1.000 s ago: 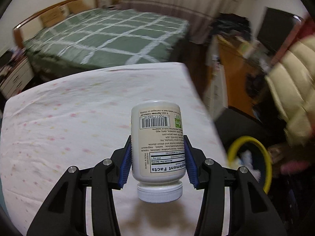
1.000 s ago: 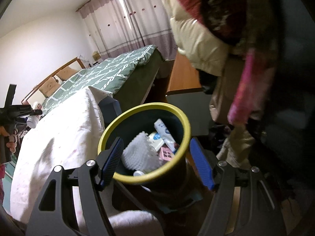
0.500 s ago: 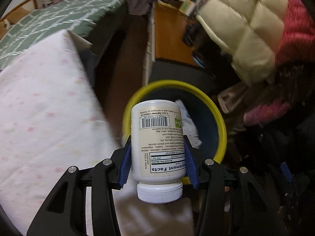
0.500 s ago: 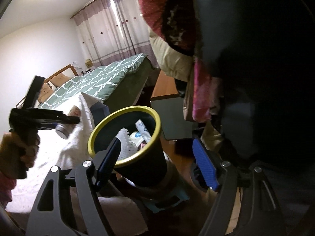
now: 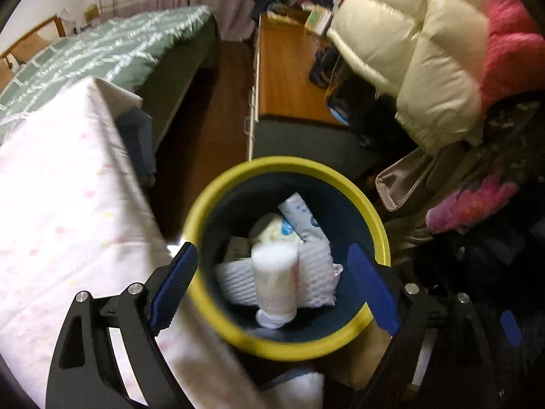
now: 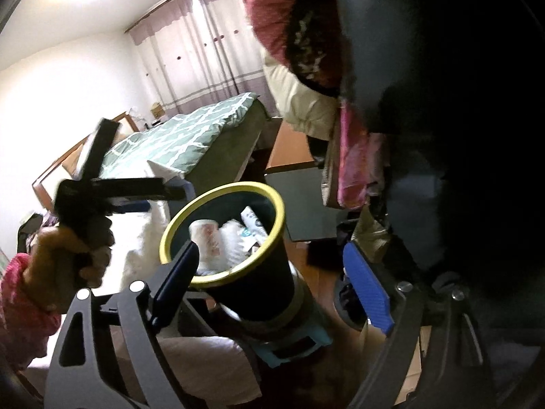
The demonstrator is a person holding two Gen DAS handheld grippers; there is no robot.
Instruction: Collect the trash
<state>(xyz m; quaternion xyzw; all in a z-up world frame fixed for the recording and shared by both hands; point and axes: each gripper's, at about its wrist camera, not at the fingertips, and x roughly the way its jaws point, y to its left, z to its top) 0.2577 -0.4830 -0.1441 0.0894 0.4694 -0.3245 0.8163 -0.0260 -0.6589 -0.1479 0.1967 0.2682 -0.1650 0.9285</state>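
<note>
A dark bin with a yellow rim [image 5: 340,177] stands beside the table. My left gripper [image 5: 274,288] is open above it, blue pads apart. The white supplement bottle [image 5: 276,279] is free of the pads and blurred, inside the bin mouth over white foam wrap [image 5: 316,272] and a white tube [image 5: 299,214]. In the right wrist view the bin's yellow rim [image 6: 272,201] stands on a blue stool, the bottle [image 6: 204,235] shows inside it, and the left gripper [image 6: 163,192] is above the rim's left side. My right gripper [image 6: 272,286] is open and empty beside the bin.
A table with a white flowered cloth [image 5: 51,221] lies left of the bin. A green bed [image 5: 102,54] is behind. A wooden cabinet [image 5: 286,78] and piled jackets [image 5: 425,51] crowd the right side. The hanging clothes [image 6: 306,34] are close to the right gripper.
My left gripper moved over the bin and opened. The bottle left the pads and is down in the bin mouth. The right gripper stayed open by the bin.
</note>
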